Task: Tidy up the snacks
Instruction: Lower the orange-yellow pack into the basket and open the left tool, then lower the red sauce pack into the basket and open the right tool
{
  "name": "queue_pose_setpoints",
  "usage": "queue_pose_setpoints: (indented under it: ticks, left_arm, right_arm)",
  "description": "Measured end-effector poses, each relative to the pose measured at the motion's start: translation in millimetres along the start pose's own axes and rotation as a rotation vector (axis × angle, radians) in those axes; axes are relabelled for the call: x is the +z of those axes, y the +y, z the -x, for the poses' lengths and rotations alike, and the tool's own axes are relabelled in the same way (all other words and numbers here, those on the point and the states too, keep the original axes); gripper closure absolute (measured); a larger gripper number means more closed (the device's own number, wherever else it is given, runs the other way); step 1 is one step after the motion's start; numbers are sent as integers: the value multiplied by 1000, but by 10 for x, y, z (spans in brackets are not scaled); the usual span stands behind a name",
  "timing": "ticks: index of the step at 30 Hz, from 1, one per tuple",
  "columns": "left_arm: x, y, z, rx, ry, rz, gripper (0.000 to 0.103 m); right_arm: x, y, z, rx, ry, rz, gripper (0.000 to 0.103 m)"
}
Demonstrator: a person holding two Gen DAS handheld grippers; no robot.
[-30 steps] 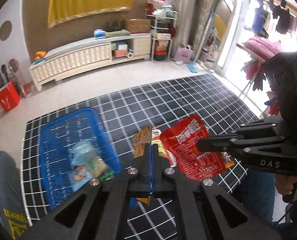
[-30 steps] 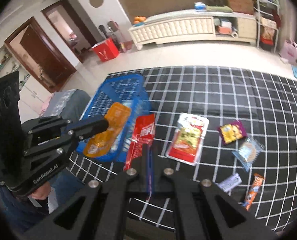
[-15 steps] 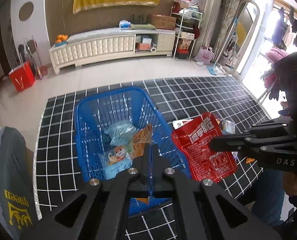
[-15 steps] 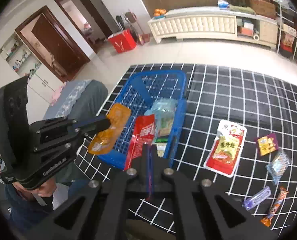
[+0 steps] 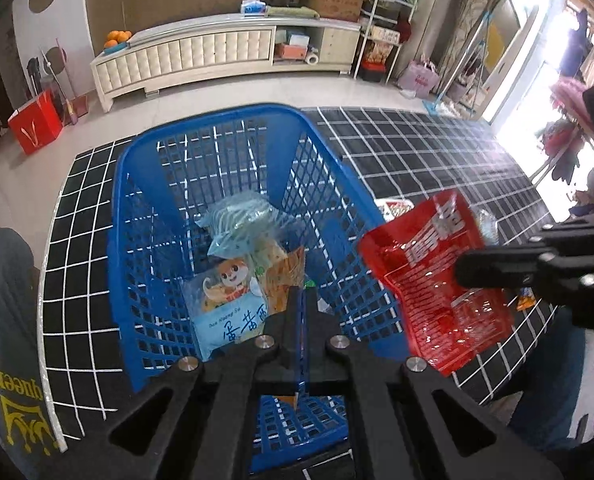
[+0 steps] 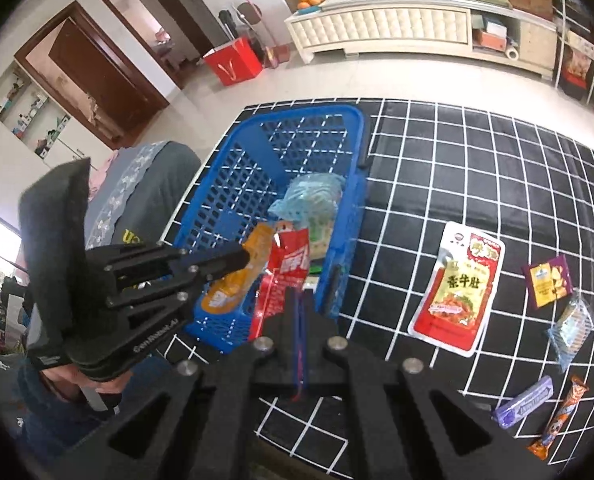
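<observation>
1. Blue plastic lattice basket (image 5: pixel 233 152) is what we see on the black mat with white grid lines (image 5: pixel 417 148), and both of our grippers hang above or beside it.
2. We hold the left gripper (image 5: pixel 301 300) clenched on an orange foil snack pouch (image 6: pixel 237 280), which hangs over the near end of the basket; from the left wrist view only its orange edge shows at the fingertips.
3. We hold the right gripper (image 6: pixel 299 300) clenched on a shiny red snack bag with white lettering (image 5: pixel 437 284); it hangs just beside the basket's right wall, over the rim as seen from the right wrist.
4. Inside the basket we see a crumpled pale blue-green plastic packet (image 5: pixel 241 224) toward the middle and a light blue packet with a cartoon animal (image 5: pixel 225 300) lying at the near end.
5. On the mat to the right of the basket lies a flat red and white sealed pouch with yellow lettering (image 6: pixel 457 284), well apart from the basket.
6. Farther right we see a small purple and yellow packet (image 6: pixel 549 282), a clear wrapped biscuit pack (image 6: pixel 573 328), a purple gum strip (image 6: pixel 525 402) and an orange stick-shaped bar (image 6: pixel 559 420), all lying apart from one another.
7. Beyond the mat stand a cream-coloured low cabinet (image 5: pixel 201 52) and a red paper bag (image 5: pixel 35 126) on the pale floor.
</observation>
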State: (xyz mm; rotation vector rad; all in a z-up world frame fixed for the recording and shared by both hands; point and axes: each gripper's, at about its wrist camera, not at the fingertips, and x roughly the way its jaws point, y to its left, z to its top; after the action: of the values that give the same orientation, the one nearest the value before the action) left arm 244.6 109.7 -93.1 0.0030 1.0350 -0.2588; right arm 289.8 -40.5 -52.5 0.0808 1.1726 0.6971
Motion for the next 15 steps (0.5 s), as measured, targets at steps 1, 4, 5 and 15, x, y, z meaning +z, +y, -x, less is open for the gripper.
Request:
queue_pose_setpoints:
  ticks: [1,4,5,15]
  left_arm:
    - [6,-9,-6,17,-1,-4,103]
    - [-4,-31,18,28,3,-12,94]
    - [-7,-51,49,31,1,-17,81]
    - [-78,-120,498,94,-54,-5,55]
  right_arm:
    - [-7,-6,17,9,0,-7,100]
    - [-31,17,73,0,-10,0,100]
    - [-37,17,85,0,-12,2,100]
    - [-109,142,322,5,-53,32,101]
